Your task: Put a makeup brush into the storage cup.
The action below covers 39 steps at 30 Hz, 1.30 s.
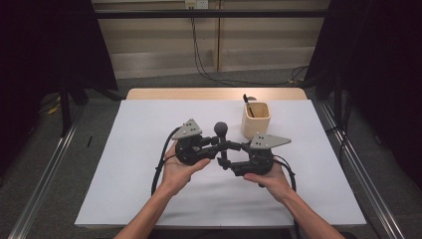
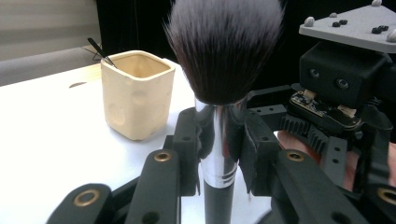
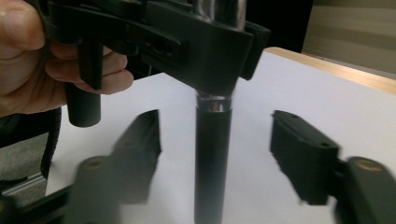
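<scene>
A makeup brush (image 1: 221, 128) with a dark fluffy head (image 2: 224, 51), silver ferrule and black handle (image 3: 212, 163) stands upright above the white table (image 1: 139, 164). My left gripper (image 1: 218, 143) is shut on the ferrule (image 2: 219, 140), its pads pressing both sides. My right gripper (image 1: 228, 162) faces it from the right, lower down. Its two jaws stand on either side of the black handle (image 3: 215, 149) with a gap on each side, touching nothing. The left gripper's body and the hand holding it show in the right gripper view (image 3: 187, 42).
A cream square cup (image 1: 256, 119) (image 2: 135, 95) stands on the table behind and right of the brush, with a thin dark tool (image 1: 247, 102) (image 2: 99, 50) leaning in it. Black curtains flank the table; cables run along the floor behind.
</scene>
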Tool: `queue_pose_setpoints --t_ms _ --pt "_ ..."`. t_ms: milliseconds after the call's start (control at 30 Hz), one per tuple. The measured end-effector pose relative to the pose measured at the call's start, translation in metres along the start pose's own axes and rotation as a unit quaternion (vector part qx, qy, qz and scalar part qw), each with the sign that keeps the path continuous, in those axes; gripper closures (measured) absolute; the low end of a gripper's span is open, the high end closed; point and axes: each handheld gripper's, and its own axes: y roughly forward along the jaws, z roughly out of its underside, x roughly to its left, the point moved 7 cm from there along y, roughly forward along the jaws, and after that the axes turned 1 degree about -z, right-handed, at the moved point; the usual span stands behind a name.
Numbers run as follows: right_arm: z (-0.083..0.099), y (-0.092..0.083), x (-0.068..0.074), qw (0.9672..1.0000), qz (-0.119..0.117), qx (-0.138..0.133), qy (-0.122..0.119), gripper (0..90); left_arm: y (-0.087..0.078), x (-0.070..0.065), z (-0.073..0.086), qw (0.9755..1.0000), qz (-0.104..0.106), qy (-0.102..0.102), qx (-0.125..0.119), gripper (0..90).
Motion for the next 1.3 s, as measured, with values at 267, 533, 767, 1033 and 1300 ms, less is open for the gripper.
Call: queue_pose_setpoints --t_ms 267,533,767,1033,1300 --pt "-0.0007 -0.0016 -0.0011 1.0000 0.001 -0.004 -0.002 62.3 0.0005 0.0005 0.0003 1.0000 -0.001 0.001 0.001 70.8" --pt "-0.0007 -0.0010 -0.0013 1.0000 0.000 -0.005 0.001 70.0 0.0015 0.0002 0.0008 1.0000 0.000 0.001 0.001 70.8" --pt "-0.0006 -0.0011 -0.0016 1.0000 -0.001 -0.006 0.003 74.9 0.0028 0.0003 0.0012 1.0000 -0.001 0.006 -0.002 70.7" --pt "-0.0005 -0.0016 -0.0024 1.0000 0.002 -0.006 0.001 75.1 0.0040 0.0004 0.0016 1.0000 -0.004 0.006 -0.004 70.5" --pt "-0.0015 -0.0029 -0.0017 1.0000 0.004 -0.005 0.002 75.2 0.0032 0.0000 0.0003 0.9999 -0.009 0.006 -0.011 68.0"
